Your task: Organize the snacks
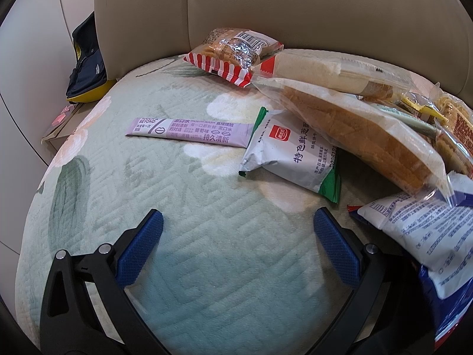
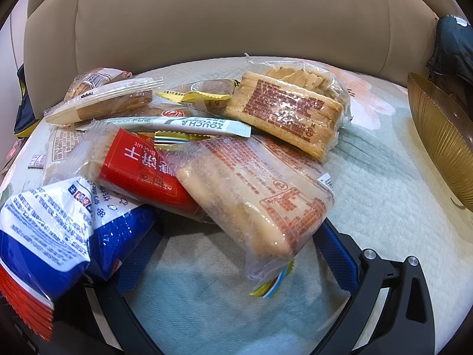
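Note:
A pile of wrapped snacks lies on a pale green quilted cushion (image 1: 183,207). A purple sachet (image 1: 189,131) lies apart, left of a white-and-green packet (image 1: 289,153) and a bagged bread loaf (image 1: 354,130). A red-striped pastry pack (image 1: 233,53) sits at the back. My left gripper (image 1: 239,216) is open over bare cushion, nothing between its fingers. My right gripper (image 2: 236,236) is open low at the pile. A clear biscuit packet (image 2: 257,201) overlaps the gap between its fingers. A blue-and-white bag (image 2: 59,222) covers its left finger. A red biscuit pack (image 2: 142,171) lies behind.
A ribbed gold bowl (image 2: 443,136) stands at the right edge of the cushion. The beige sofa backrest (image 2: 221,23) rises behind the pile. A dark bag with yellow trim (image 1: 85,59) leans at the far left. A toast pack (image 2: 289,112) tops the pile's back.

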`<state>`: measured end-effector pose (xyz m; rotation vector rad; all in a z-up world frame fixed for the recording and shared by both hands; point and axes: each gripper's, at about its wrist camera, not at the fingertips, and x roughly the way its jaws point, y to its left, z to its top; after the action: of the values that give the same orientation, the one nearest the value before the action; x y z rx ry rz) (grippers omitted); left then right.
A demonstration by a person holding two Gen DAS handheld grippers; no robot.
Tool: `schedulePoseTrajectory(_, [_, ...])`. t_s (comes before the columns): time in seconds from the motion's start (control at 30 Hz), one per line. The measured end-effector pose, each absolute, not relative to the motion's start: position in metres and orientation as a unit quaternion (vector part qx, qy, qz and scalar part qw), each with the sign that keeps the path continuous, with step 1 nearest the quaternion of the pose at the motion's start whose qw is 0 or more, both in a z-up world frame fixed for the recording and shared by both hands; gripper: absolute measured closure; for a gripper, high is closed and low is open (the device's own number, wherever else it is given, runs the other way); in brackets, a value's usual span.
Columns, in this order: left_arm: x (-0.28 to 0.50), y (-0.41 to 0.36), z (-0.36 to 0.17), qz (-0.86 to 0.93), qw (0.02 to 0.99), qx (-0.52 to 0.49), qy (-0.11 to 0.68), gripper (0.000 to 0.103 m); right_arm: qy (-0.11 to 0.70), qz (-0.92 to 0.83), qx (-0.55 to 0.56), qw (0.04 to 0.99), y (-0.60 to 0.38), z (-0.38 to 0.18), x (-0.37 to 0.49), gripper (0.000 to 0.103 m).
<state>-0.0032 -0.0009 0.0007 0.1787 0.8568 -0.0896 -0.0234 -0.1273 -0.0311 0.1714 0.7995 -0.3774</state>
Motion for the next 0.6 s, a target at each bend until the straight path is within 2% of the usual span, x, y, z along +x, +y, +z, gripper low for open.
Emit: schedulePoseTrajectory(0.6, [-0.0002, 0.0011, 0.0009, -0.044, 0.905, 0.086, 0.415, 0.003, 0.386, -0.18, 0.086, 0.901, -0.1265, -0.0325, -0.025, 0.005])
